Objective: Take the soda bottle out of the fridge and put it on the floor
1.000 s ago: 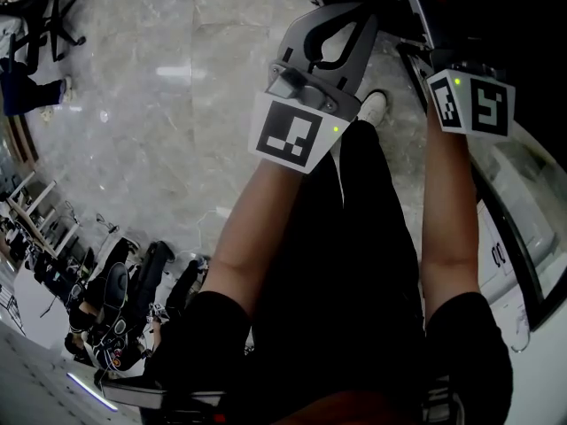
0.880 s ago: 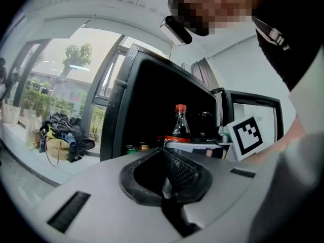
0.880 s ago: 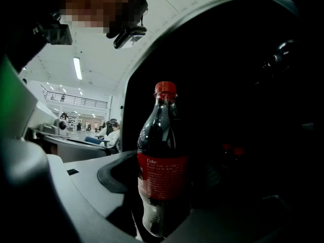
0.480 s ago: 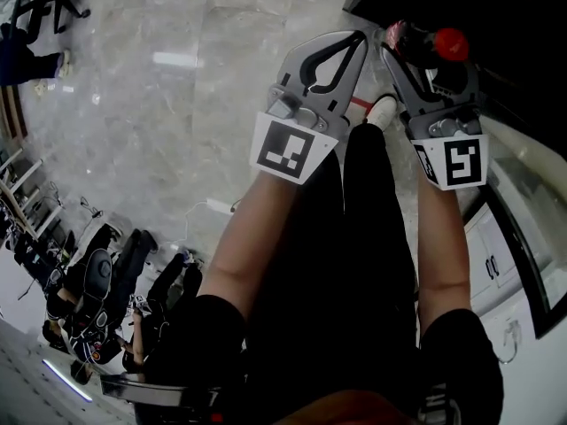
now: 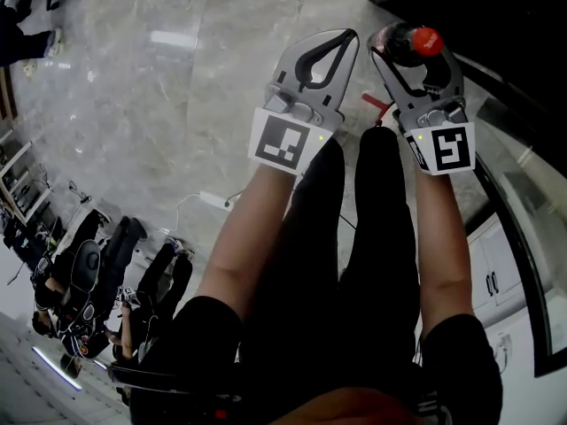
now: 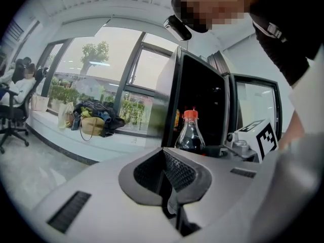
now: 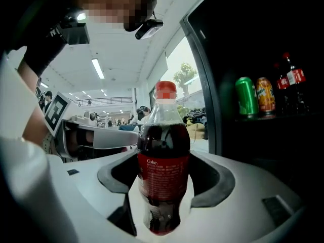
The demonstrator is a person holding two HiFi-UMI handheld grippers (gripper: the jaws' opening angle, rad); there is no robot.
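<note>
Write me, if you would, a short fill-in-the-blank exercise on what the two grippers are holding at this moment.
1. The right gripper is shut on the soda bottle, whose cap is ____.
2. The left gripper has its jaws together and holds ____.
3. On the fridge shelf, right beside the orange can, stands a ____ can.

Missing words: red; nothing; green.

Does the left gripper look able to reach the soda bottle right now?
Probably yes: the left gripper is empty and shut, right beside the bottle in the right gripper, nothing between; it must open first.
</note>
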